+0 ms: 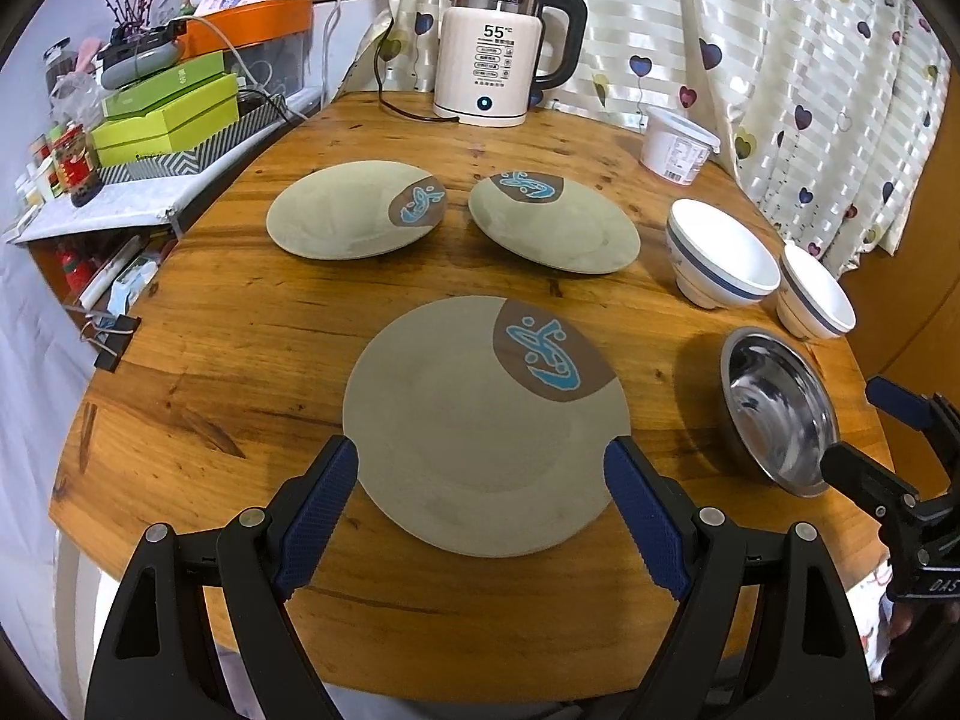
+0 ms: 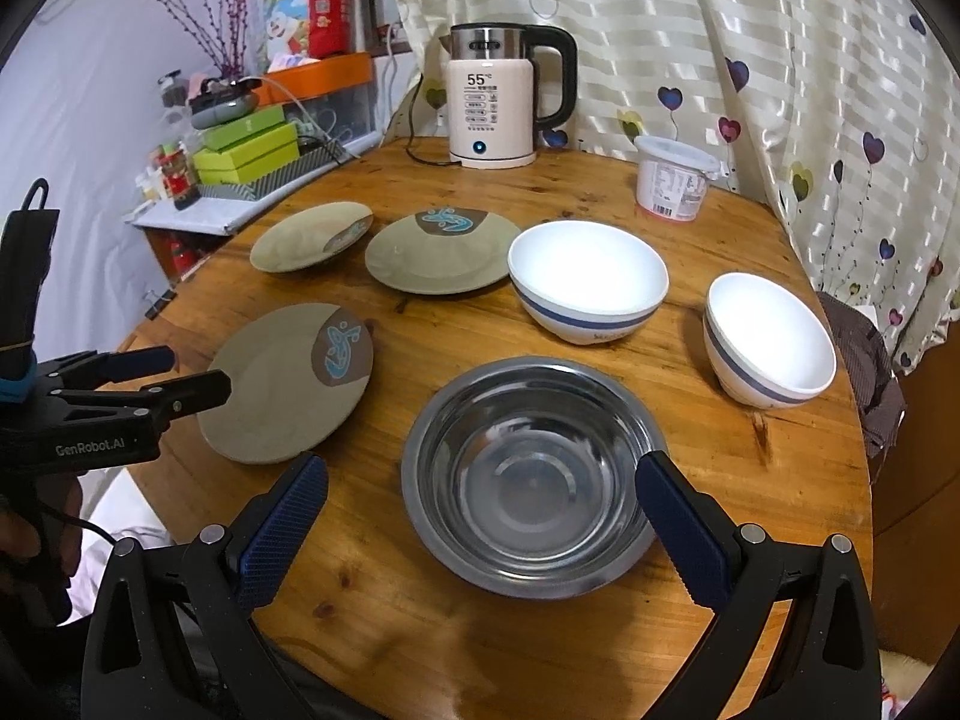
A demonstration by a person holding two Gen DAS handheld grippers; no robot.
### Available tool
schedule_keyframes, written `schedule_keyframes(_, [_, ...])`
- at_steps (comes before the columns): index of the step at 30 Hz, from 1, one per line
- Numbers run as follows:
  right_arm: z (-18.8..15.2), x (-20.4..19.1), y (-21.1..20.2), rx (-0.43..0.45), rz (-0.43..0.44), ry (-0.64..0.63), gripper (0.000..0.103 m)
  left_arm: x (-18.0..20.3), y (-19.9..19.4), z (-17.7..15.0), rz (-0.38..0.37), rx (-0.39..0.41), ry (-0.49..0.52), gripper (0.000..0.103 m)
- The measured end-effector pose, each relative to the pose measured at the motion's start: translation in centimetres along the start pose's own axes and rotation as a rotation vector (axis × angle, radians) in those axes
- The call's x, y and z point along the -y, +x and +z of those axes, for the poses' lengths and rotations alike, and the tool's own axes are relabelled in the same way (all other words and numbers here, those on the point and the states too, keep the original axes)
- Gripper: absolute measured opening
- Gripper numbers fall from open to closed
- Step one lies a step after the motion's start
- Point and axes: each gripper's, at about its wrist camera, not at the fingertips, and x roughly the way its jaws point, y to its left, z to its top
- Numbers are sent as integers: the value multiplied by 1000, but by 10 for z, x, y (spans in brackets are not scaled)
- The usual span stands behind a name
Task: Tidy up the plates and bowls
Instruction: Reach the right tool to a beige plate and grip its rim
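Three grey-green plates with a brown and blue patch lie apart on the round wooden table (image 1: 252,324): a near plate (image 1: 480,426), a far left plate (image 1: 354,210) and a far right plate (image 1: 555,222). My left gripper (image 1: 483,456) is open above the near plate, its fingers to either side of it. A steel bowl (image 2: 528,474) sits near the front right, with my right gripper (image 2: 483,474) open over it. Two white bowls with a blue band, one in the middle (image 2: 588,279) and one further right (image 2: 768,339), stand behind the steel bowl.
An electric kettle (image 1: 498,54) stands at the back of the table, its cord trailing left. A white plastic tub (image 1: 678,144) is at the back right. A cluttered side shelf with green boxes (image 1: 168,114) borders the table's left edge. A curtain (image 1: 780,60) hangs behind.
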Motion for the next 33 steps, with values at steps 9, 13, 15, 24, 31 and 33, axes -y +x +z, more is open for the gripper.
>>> schedule_keyframes(9, [10, -8, 6, -5, 6, -25, 103, -6, 3, 4, 6, 7, -3, 85])
schedule_keyframes(13, [14, -11, 9, -8, 11, -31, 103, -11, 5, 6, 4, 6, -18, 85])
schedule_keyframes(15, [16, -12, 11, -8, 11, -34, 103, -14, 6, 6, 4, 8, -24, 85])
schedule_keyframes(24, [28, -23, 21, -8, 15, -60, 103, -22, 8, 12, 4, 28, -35, 85])
schedule_keyframes(31, [44, -37, 30, 6, 35, -98, 103, -36, 10, 22, 10, 45, -55, 85])
schedule_keyframes(33, [49, -41, 33, 13, 40, -107, 103, -42, 12, 25, 18, 46, -60, 85])
